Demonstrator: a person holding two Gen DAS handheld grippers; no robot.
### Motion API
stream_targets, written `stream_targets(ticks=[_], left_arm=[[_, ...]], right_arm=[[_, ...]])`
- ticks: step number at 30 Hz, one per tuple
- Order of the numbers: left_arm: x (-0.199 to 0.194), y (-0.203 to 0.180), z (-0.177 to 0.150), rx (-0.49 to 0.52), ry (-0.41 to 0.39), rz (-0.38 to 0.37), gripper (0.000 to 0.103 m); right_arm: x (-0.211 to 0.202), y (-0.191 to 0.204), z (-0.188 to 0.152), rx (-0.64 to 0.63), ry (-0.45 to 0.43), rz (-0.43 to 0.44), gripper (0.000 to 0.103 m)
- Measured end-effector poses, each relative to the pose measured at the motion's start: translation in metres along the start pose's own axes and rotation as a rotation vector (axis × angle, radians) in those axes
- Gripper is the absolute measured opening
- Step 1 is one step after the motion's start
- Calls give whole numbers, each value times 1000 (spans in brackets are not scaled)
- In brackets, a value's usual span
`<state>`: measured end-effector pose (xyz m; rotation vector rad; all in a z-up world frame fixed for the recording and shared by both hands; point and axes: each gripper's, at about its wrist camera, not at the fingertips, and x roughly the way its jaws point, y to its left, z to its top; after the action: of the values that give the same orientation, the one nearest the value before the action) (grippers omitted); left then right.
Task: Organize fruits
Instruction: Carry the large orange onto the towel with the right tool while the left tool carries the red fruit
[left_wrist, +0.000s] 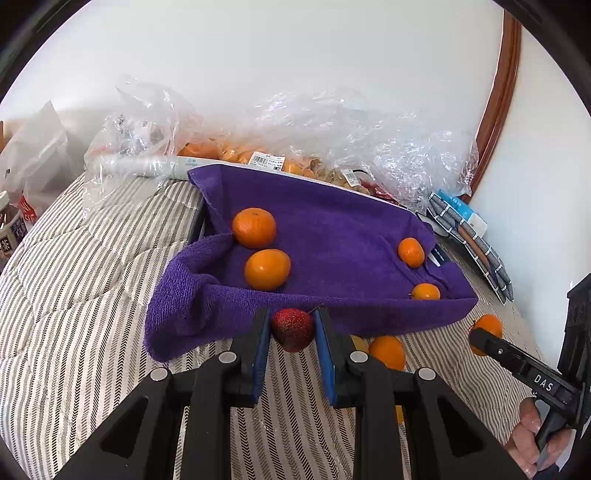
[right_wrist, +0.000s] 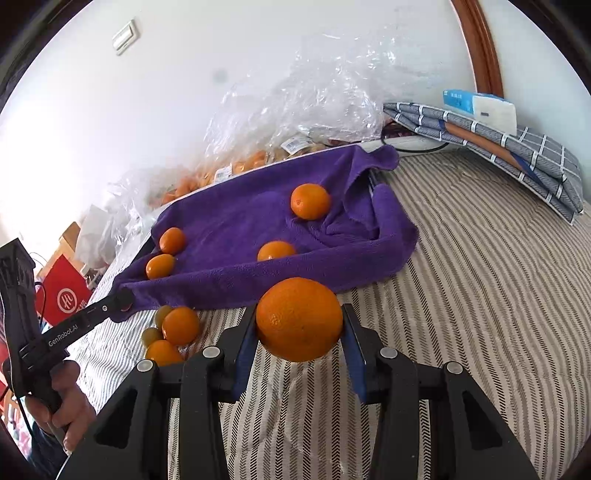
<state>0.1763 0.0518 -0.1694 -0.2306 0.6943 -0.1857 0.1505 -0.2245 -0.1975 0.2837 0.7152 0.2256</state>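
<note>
Where gripper (right_wrist: 299, 325) closes: orange (right_wrist: 299, 319) between.

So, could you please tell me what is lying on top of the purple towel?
Four oranges rest on the purple towel: two larger ones on one side, two smaller ones on the other. Whatever the towel drapes over is hidden.

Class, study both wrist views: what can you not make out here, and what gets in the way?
- Fruit in the plastic bags, left wrist view: crinkled film blurs it.
- Label print: too small.
- Loose pile of oranges: the left claw, shut on the red fruit, hides part.
- Purple towel's support: covered.
</note>
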Motion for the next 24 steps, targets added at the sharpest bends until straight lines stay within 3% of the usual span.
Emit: stream_targets(ticks=[13, 24], left_arm=[[-11, 15, 15, -41, -47, 31, 23], [13, 8, 66, -7, -78, 79, 23]], right_arm=[[-15, 14, 41, -58, -61, 19, 43], [20, 20, 85, -106, -87, 21, 43]])
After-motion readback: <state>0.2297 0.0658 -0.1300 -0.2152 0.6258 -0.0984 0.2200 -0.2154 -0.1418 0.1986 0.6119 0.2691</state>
